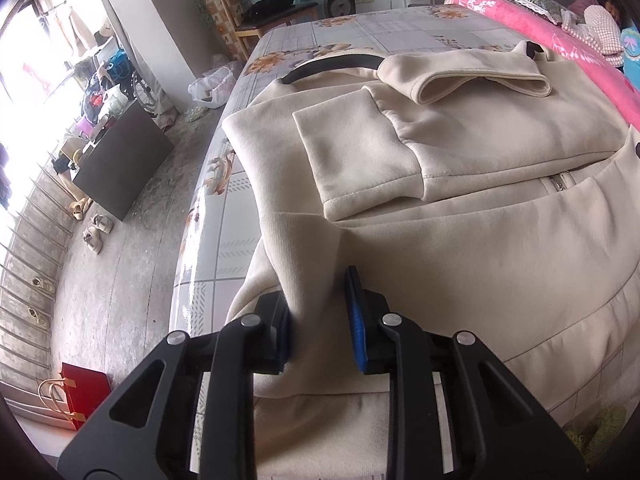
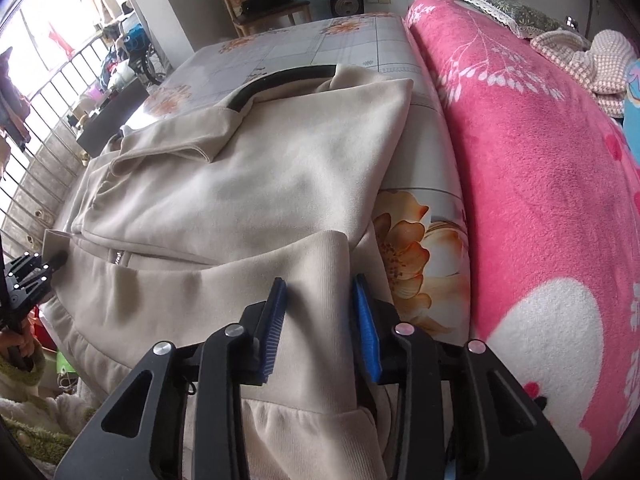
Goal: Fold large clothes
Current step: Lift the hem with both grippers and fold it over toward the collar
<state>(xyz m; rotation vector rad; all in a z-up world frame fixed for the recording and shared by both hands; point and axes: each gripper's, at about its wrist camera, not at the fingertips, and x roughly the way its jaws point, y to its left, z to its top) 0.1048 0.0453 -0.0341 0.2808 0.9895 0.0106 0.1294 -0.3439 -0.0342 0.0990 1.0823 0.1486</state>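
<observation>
A cream zip-up jacket (image 1: 460,152) lies spread on the floral sheet of the bed (image 1: 360,32), black-lined collar (image 1: 332,65) at the far end. Both sleeves are folded across its chest: one sleeve (image 1: 360,152) on the left, the other (image 1: 464,76) nearer the collar. My left gripper (image 1: 320,312) is shut on a raised ridge of the hem at the jacket's near left corner. My right gripper (image 2: 320,320) is shut on the hem at the near right corner of the jacket (image 2: 248,184). The left gripper (image 2: 32,276) shows at the far left of the right wrist view.
A thick pink blanket (image 2: 540,200) lies heaped along the bed's right side, close to the jacket. A wooden chair (image 1: 256,12) stands past the far end. To the left the bed edge drops to the floor, with a black box (image 1: 120,160), shoes and a red bag (image 1: 84,392).
</observation>
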